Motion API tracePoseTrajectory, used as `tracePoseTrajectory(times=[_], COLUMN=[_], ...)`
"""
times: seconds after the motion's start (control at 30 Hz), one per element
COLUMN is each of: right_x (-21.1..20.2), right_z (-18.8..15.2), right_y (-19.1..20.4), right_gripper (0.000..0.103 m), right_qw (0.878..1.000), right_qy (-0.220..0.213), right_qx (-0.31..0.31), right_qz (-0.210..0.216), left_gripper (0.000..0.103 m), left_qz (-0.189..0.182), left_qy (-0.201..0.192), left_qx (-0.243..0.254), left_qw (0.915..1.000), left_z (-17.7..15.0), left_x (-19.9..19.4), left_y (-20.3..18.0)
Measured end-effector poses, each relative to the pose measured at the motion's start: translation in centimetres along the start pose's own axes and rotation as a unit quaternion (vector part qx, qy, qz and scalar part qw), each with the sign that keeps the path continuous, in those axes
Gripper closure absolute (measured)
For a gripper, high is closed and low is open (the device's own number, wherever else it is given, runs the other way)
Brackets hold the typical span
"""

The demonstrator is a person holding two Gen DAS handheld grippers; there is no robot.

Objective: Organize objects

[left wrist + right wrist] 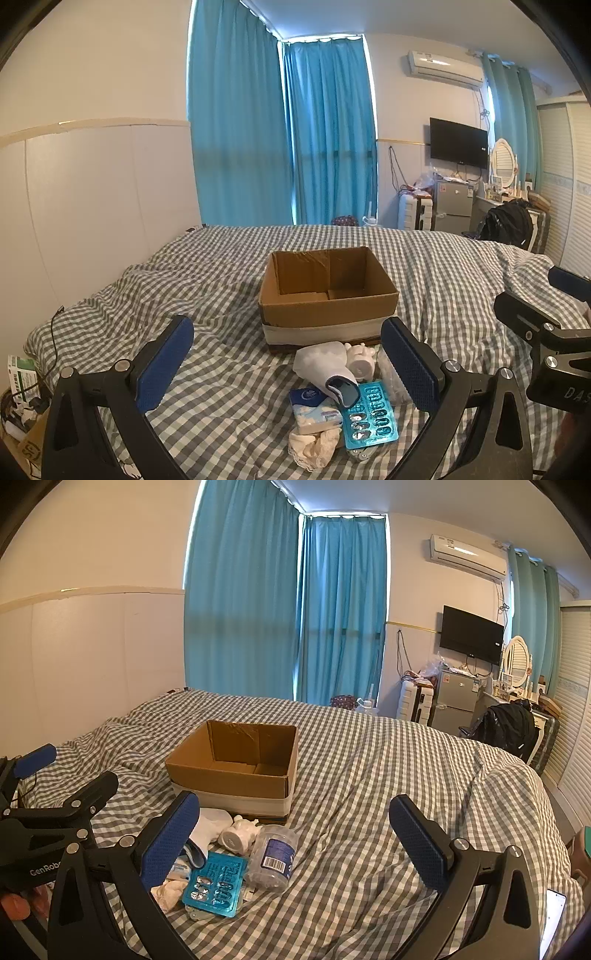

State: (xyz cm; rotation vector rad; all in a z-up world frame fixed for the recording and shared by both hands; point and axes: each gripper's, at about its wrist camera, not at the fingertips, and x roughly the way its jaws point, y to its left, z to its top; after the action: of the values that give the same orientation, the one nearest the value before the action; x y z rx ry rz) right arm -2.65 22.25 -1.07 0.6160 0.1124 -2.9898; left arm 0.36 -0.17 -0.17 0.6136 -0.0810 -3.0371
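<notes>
Here, left wrist view: left gripper (286,363) spread wide, nothing between its blue pads, hovering over the checked bed (443,266). Open cardboard box (327,295) sits mid-bed. Just in front of it a small heap: white cloth (319,360), white figurine (360,360), tissue pack (314,408), teal blister pack (369,415), all touching or overlapping.

Right wrist view: right gripper (293,847) also wide, holding nothing. The heap lies by its left finger; a clear plastic jar (273,856) rests on its side beside the blister pack (216,884). Box (236,771) just behind.
</notes>
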Motion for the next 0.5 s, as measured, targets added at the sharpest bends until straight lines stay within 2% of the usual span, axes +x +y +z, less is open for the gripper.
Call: tracePoseTrajectory(times=[0.5], right_x=[0.36], right_z=[-0.27], right_y=[-0.03], right_gripper=[0.0], right_qw=[1.0], right_qy=[0.003], right_qx=[0.007], right_qz=[0.0], left_gripper=[0.0], left_qz=[0.012], left_qy=[0.002], left_qx=[-0.01], left_qw=[0.9999], left_z=[-0.17], left_x=[0.12], left_y=[0.41])
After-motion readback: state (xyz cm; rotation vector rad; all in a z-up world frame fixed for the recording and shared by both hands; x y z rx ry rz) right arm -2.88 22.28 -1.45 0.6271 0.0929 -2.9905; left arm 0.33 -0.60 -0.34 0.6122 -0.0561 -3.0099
